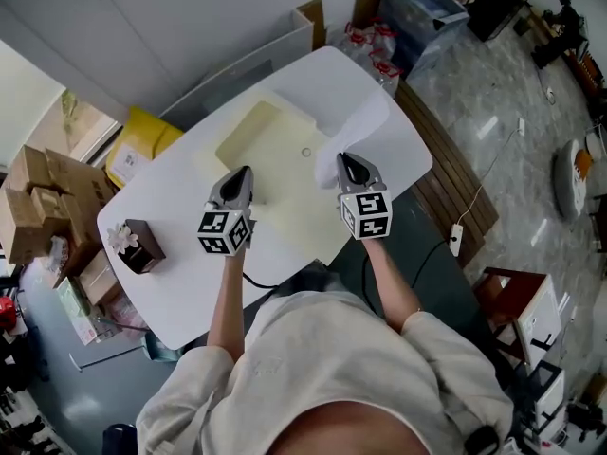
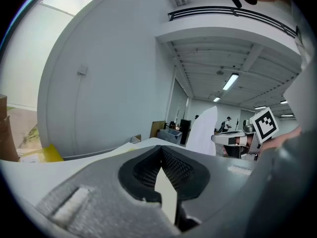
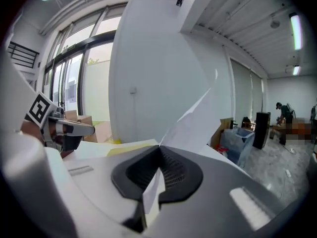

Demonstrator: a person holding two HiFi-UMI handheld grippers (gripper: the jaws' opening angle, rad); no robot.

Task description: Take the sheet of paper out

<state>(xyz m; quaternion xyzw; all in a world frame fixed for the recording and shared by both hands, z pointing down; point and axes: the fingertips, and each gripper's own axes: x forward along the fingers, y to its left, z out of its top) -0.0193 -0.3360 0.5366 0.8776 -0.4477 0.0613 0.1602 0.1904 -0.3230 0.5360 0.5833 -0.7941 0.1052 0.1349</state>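
The sheet of paper [image 1: 365,126] is held off the table [image 1: 190,254], at the right of the scene and beyond the right gripper [image 1: 349,164]. It is pinched by one near corner, and from the jaw tips it fans up and away towards the far right, so its long axis runs away from the gripper, not across it. In the right gripper view the jaws are seen pressed together on that corner, with the white sheet [image 3: 193,125] rising from the tips and a short tail hanging between the pads. The paper is thin, plain white and limp, and it bows under its own weight.

The right gripper is plainly the nearer one; the left gripper [image 1: 242,176] is set well to the left, over the near left part of the pale cream folder [image 1: 270,154]. Its jaws are closed on a thin cream edge, judged to be the folder's. The folder is flat, smooth and rectangular and lies on the glossy white table. Whether the sheet's lower edge is wholly clear of the folder's right side cannot be told. A small dark box [image 1: 140,245] stands at the near left.
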